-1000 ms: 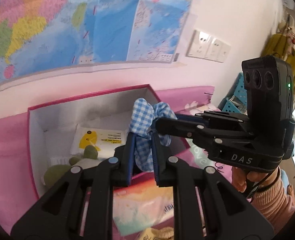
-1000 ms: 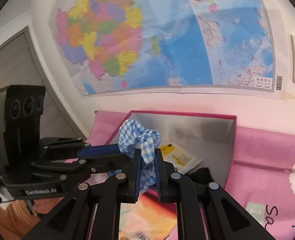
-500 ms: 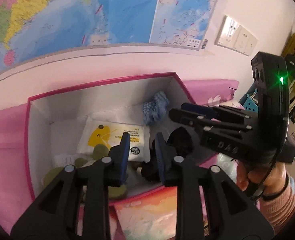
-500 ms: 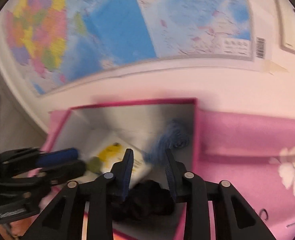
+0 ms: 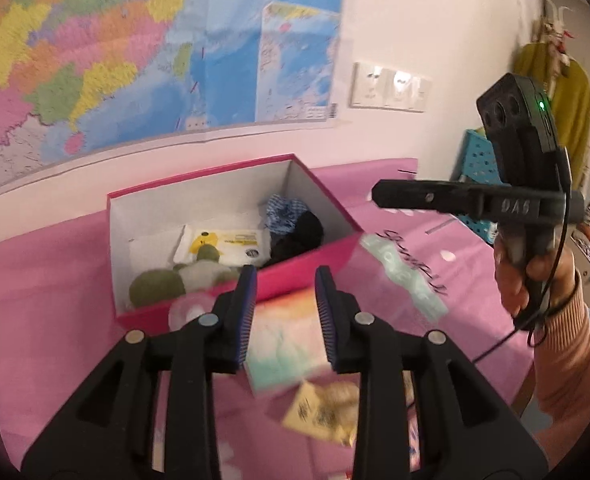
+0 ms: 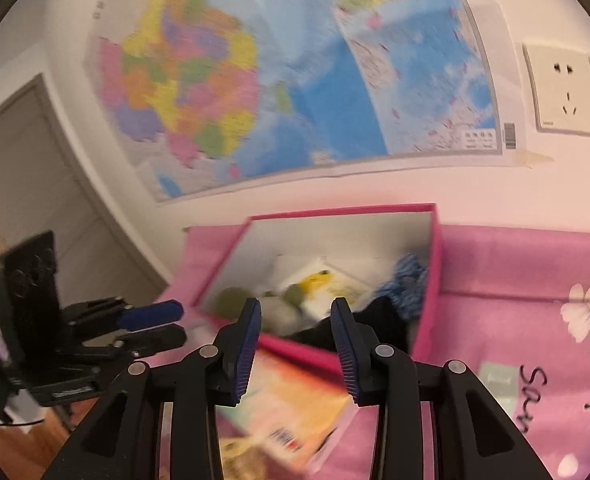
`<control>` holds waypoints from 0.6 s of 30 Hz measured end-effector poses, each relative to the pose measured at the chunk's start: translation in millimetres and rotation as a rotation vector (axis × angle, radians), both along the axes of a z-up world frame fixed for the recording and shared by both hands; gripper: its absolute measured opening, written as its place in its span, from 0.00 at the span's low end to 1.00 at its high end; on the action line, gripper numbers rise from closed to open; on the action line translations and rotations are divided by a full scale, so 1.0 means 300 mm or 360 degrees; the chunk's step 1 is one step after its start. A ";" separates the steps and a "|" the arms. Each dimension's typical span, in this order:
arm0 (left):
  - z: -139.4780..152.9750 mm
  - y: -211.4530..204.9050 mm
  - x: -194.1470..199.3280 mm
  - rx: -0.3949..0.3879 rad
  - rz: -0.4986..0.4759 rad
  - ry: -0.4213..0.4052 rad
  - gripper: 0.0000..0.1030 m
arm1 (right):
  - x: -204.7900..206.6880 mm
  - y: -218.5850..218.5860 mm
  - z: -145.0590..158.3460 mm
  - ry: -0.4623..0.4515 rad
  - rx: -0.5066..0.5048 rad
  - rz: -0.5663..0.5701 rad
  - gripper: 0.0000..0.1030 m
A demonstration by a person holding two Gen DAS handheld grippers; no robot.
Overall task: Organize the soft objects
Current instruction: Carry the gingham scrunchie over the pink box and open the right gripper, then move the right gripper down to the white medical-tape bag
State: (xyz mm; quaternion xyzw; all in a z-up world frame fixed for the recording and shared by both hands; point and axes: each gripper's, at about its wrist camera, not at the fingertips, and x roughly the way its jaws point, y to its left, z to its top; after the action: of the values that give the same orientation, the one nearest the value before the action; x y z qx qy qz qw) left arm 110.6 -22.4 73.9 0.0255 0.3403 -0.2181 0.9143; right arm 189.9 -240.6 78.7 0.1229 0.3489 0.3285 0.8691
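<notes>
My left gripper [image 5: 283, 296] and right gripper [image 6: 297, 326] are both opening, nothing between their jaws. The blue-and-white checked fabric scrunchie [image 5: 283, 214] lies inside the pink cardboard box [image 5: 307, 258], beside a black soft item [image 5: 301, 234].

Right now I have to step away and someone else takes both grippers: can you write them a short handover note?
Left gripper: jaws opening, nothing between them.
Right gripper: jaws opening, also empty.
Pink box on the pink cloth holds the blue checked scrunchie, a black soft item, a green plush and a wipes pack.
Done: those are boxed.
Left: the pastel packet and yellow packet lie in front of the box.
</notes>
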 end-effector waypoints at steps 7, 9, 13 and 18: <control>-0.061 0.030 -0.222 0.0025 -0.0082 0.0046 0.35 | -0.252 0.002 0.055 -0.0025 0.0071 0.0206 0.42; -0.101 0.033 -0.271 0.0016 -0.0105 0.0105 0.35 | -0.328 0.009 0.038 -0.0010 0.0058 0.0256 0.42; -0.196 0.025 -0.350 0.0033 -0.0144 0.0243 0.35 | -0.456 0.040 -0.034 0.0073 0.0008 0.0352 0.43; -0.264 0.035 -0.423 0.0008 -0.0180 0.0351 0.35 | -0.571 0.085 -0.159 0.0223 -0.0016 0.0458 0.42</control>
State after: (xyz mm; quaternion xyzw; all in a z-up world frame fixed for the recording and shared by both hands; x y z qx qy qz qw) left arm -16.5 -11.9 -5.2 0.0228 0.4373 -0.2699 0.8576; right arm 18.6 -215.0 31.1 0.0898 0.4243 0.4384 0.7872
